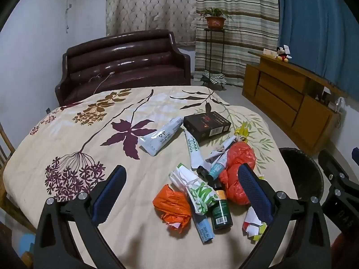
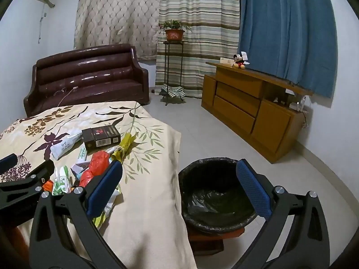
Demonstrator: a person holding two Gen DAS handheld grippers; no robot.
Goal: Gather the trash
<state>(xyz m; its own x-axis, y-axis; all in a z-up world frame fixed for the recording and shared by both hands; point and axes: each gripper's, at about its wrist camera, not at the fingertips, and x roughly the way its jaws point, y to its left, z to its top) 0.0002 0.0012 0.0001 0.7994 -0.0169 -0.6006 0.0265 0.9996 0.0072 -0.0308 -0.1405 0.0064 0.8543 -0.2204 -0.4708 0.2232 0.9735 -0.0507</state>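
Both hand-held grippers (image 1: 182, 183) (image 2: 181, 182) gape above trash (image 1: 202, 179), bin (image 2: 215, 192).

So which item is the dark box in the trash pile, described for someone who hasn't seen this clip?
Start at the floral bedspread and find the litter heap near its right edge, beside the black-lined bin. At the heap's far end lies a flat black box with red print on top and a barcode on its side. It is the only rigid, dark rectangular item there; its neighbours are tubes, crumpled bags and paper.
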